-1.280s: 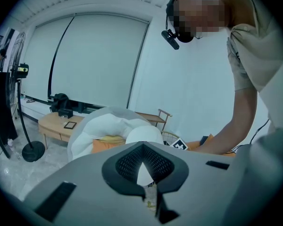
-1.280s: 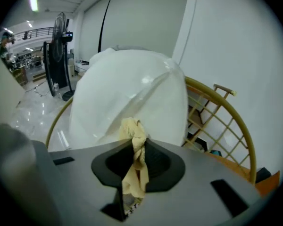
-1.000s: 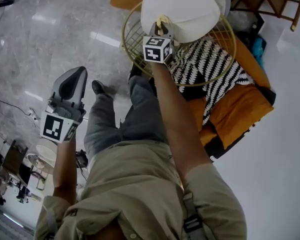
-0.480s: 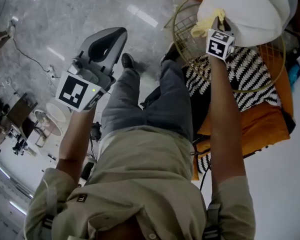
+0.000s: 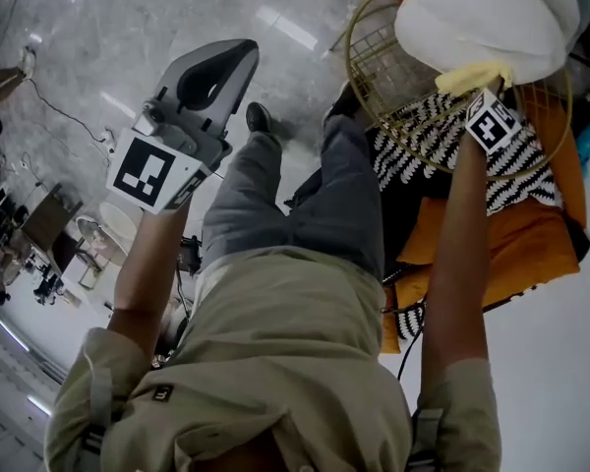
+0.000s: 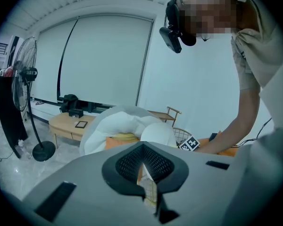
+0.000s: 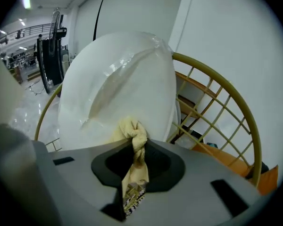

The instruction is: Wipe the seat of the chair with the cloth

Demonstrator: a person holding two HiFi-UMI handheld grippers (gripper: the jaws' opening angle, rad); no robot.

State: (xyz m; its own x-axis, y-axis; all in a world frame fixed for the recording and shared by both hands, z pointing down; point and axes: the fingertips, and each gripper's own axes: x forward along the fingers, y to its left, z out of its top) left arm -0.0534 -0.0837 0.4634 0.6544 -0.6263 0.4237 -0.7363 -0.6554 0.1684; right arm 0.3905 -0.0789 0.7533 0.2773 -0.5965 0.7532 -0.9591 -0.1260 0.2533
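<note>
A round gold wire chair [image 5: 362,79] holds a white cushion [image 5: 487,13] as its seat pad. A yellow cloth [image 5: 472,75] is pressed against the cushion's near edge, and my right gripper [image 5: 484,94] is shut on it. In the right gripper view the twisted cloth [image 7: 132,134] sticks out of the right gripper [image 7: 134,160] and touches the white cushion [image 7: 118,84] inside the gold rim [image 7: 236,102]. My left gripper [image 5: 211,72] hangs over the floor, well left of the chair. The left gripper [image 6: 144,173] is shut with nothing in it.
A black-and-white zigzag cushion [image 5: 438,141] and an orange seat [image 5: 511,234] lie under the chair. The person's legs and a shoe [image 5: 259,118] are on the marble floor [image 5: 98,37]. A standing fan [image 6: 30,79] and a low wooden bench [image 6: 66,124] stand farther off.
My right gripper has slid the cloth to the right along the cushion's near edge. The left gripper rose earlier and has hardly moved since.
</note>
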